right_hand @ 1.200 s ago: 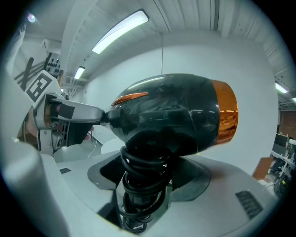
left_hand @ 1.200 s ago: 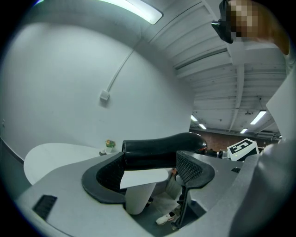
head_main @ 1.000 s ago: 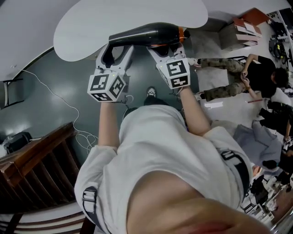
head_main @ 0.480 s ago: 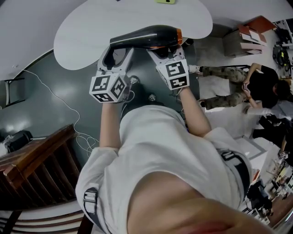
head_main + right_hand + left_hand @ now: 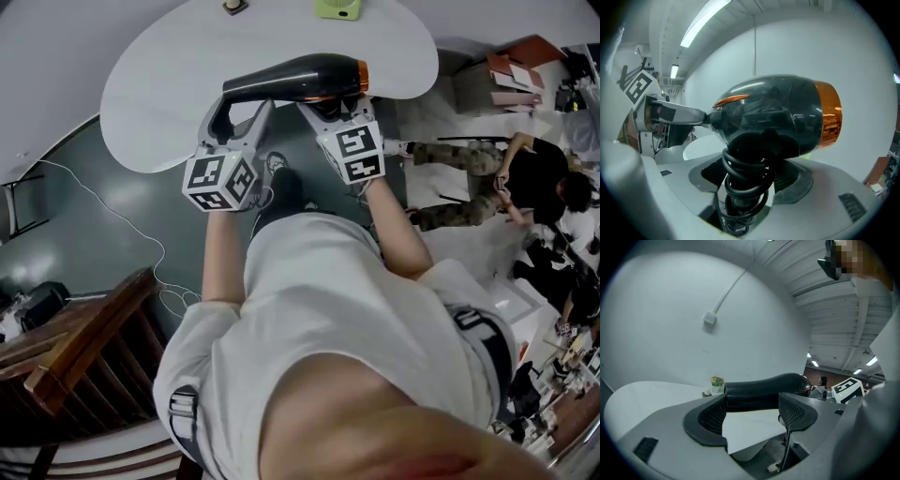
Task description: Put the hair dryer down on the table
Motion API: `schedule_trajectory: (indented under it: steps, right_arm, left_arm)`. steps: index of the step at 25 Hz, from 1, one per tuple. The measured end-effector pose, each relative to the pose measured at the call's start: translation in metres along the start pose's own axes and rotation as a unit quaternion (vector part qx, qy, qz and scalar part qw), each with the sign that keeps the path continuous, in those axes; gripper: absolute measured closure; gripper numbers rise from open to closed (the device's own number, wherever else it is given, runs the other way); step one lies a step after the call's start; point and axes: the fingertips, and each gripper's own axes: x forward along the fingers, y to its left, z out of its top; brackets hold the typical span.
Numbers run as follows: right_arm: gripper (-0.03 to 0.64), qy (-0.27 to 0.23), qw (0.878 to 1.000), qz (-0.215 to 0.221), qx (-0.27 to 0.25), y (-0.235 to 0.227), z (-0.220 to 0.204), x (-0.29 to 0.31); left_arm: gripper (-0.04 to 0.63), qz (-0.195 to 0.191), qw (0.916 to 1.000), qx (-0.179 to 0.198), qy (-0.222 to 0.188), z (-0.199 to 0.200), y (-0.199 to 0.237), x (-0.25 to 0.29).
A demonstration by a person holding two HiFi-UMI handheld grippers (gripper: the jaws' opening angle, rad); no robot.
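Holding entry, one item: hair dryer (image 5: pixel 295 77), black, with an orange band at the rear and its cord (image 5: pixel 740 164) coiled round the handle. It is held off the surface, between both grippers, over the near edge of the white table (image 5: pixel 159 94).

Right gripper (image 5: pixel 752 185): jaws closed on the cord-wrapped handle, with the dryer's body directly above the jaw tips. By the look of it, this gripper bears the load.

Left gripper (image 5: pixel 752 408): jaws stand wide apart, with nothing pinched between the pads. The barrel lies crosswise just past the tips, its nozzle end level with the left-hand jaw. Whether it rests on the tips or only hangs close cannot be told.

Long axis: crosswise to both grippers and roughly level. It runs from the left gripper's tips to just beyond the right gripper's outer side, where the orange band sits.

Table: ahead of and below both sets of jaw tips. Its top shows through the left gripper's gap, beneath the barrel. Dryer and top appear apart.

Other items: a green object (image 5: pixel 339 7) and a dark object (image 5: pixel 232 6), well ahead of the grippers at the table's far side.

Judgement: placing not yet done. The coming move likely calls for a forward-and-down carry led by the right gripper, with the barrel kept level. Risk: the round body may roll once released.
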Motion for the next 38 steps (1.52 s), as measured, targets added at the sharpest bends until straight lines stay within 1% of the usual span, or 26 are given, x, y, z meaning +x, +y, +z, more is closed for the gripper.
schedule_trajectory:
  steps: [4,9,14,21,25,28,31,34,38]
  right_arm:
    - [0.336,0.012,1.000,0.001,0.018,-0.007,0.003,0.030]
    - [0.337,0.029,0.998,0.004,0.052,-0.012,0.005,0.063]
    - [0.336,0.052,0.995,-0.012,0.090,-0.014,-0.001,0.090]
    - [0.337,0.071,0.985,-0.038,0.152,-0.014,-0.006,0.122]
    - [0.337,0.072,0.979,-0.052,0.183,-0.017,-0.006,0.138]
    - [0.337,0.076,0.973,-0.066,0.209,-0.019,-0.008,0.145]
    - [0.337,0.080,0.966,-0.070,0.235,-0.020,-0.012,0.157]
    - [0.336,0.084,0.961,-0.070,0.255,-0.024,-0.017,0.169]
    - [0.336,0.089,0.958,-0.071,0.262,-0.036,-0.022,0.186]
  left_arm:
    - [0.244,-0.006,0.9998,0.001,0.017,0.006,0.024,0.023]
    - [0.244,-0.016,0.9991,0.014,0.036,0.014,0.052,0.051]
    - [0.244,-0.040,0.9972,0.022,0.060,0.012,0.076,0.075]
    - [0.244,-0.073,0.9930,0.034,0.086,0.013,0.106,0.105]
    - [0.244,-0.091,0.9895,0.052,0.099,0.018,0.118,0.121]
    - [0.244,-0.107,0.9860,0.065,0.110,0.019,0.122,0.133]
    - [0.244,-0.116,0.9829,0.082,0.117,0.019,0.129,0.145]
    - [0.244,-0.120,0.9809,0.083,0.128,0.014,0.137,0.159]
    - [0.244,-0.129,0.9781,0.082,0.141,0.010,0.146,0.182]
